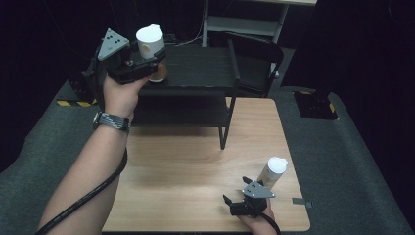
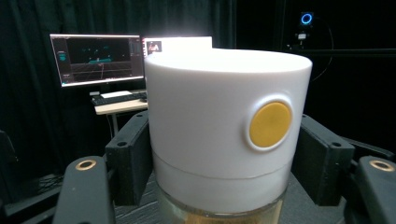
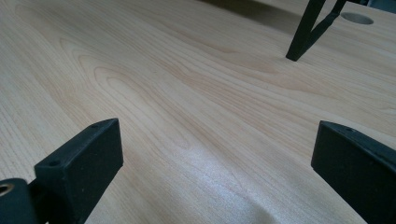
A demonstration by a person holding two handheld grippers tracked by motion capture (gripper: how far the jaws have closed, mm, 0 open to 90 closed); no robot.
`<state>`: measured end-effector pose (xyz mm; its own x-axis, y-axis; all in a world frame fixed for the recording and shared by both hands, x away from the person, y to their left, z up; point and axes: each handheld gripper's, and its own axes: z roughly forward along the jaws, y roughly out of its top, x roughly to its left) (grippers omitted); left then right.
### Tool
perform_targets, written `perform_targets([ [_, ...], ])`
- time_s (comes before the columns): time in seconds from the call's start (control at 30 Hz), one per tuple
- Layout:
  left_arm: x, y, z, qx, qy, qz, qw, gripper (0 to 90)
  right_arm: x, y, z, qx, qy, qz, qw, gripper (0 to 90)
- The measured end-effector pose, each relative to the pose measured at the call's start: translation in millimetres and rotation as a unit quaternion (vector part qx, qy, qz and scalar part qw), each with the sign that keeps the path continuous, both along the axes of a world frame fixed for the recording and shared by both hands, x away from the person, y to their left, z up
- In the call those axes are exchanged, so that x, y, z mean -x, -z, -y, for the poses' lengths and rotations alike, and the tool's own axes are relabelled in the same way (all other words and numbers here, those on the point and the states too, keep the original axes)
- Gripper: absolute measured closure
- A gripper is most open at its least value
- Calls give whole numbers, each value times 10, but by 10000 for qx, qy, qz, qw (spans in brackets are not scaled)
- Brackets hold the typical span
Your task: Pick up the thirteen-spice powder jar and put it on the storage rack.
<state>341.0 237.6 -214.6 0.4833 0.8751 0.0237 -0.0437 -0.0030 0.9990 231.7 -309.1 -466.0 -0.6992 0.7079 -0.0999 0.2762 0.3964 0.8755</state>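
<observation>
Two white-capped bottles are in play: the left gripper [image 1: 139,61] has its fingers [image 2: 128,154] clamped on one bottle [image 1: 150,44] above the black shelf [image 1: 195,66]; the other bottle [image 1: 272,172] stands on the counter [image 1: 195,171] just beside the right gripper [image 1: 237,201], whose fingers [image 3: 79,163] are spread apart and empty.

My high view looks forward and down over the table [image 1: 195,166]. My left gripper camera sits close against a white-capped bottle [image 2: 229,126]; my right one skims low over that same tabletop
</observation>
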Motion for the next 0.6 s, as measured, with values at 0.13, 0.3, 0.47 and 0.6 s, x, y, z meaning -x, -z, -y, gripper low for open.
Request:
perform_targets([
  [0.13, -46, 2, 33, -40, 1, -48, 10000, 304, -2, 0, 4, -3, -14, -3, 10000, 18],
  [0.3, -96, 21, 51, -9, 7, -89, 10000, 304, 2, 2, 4, -9, -8, 6, 10000, 18],
  [0.47, -133, 35, 66, 32, -2, -72, 10000, 304, 10, 8, 10, -29, -5, 24, 10000, 18],
  [0.6, -149, 60, 92, 45, -5, -71, 10000, 304, 7, 7, 12, -33, -13, 14, 10000, 18],
])
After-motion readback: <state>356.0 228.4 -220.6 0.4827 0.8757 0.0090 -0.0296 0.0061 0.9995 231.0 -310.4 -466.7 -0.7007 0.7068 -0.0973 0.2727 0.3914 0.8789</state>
